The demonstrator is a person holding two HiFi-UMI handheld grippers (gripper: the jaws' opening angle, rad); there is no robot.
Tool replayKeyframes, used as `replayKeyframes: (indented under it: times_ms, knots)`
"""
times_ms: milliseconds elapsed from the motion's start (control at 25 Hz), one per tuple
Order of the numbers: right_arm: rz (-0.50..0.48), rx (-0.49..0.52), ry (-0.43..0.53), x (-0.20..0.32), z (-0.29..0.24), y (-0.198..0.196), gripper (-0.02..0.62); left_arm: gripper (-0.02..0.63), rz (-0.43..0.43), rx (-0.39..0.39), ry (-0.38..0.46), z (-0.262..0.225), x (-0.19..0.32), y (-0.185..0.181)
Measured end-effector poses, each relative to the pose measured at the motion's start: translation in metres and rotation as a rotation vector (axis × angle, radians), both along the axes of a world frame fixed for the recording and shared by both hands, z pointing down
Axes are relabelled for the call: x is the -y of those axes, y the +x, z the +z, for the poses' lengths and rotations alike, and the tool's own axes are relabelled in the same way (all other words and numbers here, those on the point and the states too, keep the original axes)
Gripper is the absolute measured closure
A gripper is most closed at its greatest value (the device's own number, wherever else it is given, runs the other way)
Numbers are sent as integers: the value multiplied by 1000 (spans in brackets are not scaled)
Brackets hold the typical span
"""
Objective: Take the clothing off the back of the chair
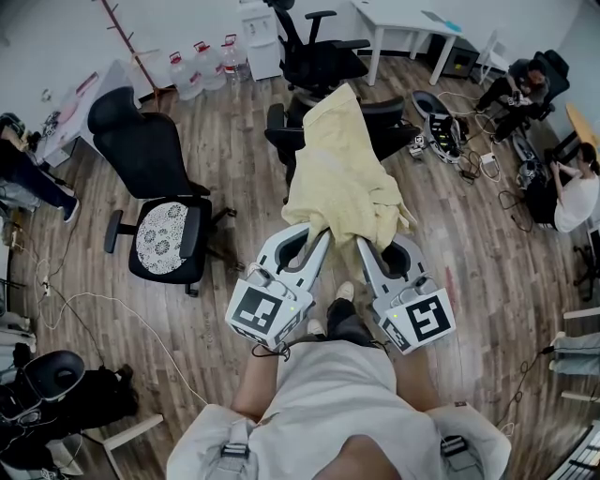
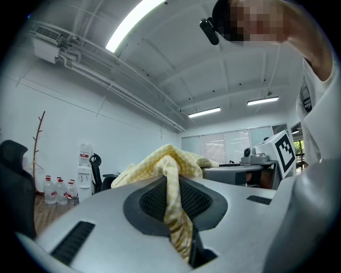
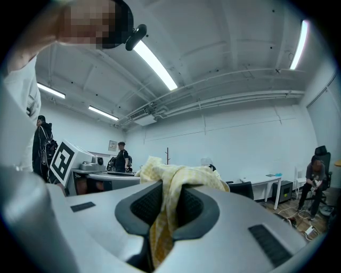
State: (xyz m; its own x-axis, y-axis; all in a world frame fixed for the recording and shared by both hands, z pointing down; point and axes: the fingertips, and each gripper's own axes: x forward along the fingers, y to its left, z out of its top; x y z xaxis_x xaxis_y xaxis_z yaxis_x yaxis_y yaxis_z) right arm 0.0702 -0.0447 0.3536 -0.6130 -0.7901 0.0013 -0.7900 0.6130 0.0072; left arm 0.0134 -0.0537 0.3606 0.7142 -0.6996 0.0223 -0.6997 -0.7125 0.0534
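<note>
Nearest, the left hand-held gripper (image 1: 319, 236) and the right hand-held gripper (image 1: 364, 244) each pinch the yellow clothing's (image 1: 342, 173) near edge, while its far end seems still draped over the chair (image 1: 279, 127) back, so pulling it clear remains.

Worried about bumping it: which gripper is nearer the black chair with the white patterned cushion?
Left. The left gripper is just right of that chair; the right gripper lies farther right, beyond it.

wood-plank floor (image 1: 234, 169) and white walls (image 2: 69, 122); a black office chair (image 1: 141, 141) with a lace cushion, water bottles (image 1: 192, 73), a white desk (image 1: 403, 14), lit ceiling strip lights (image 2: 133, 21).
</note>
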Motion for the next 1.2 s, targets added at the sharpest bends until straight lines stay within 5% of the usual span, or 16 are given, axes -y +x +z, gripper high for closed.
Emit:
replayKeyframes:
  times_ms: [1200]
  knots:
    - [11, 7, -19, 1, -1, 2, 541, 551, 16, -3, -31, 1, -2, -2]
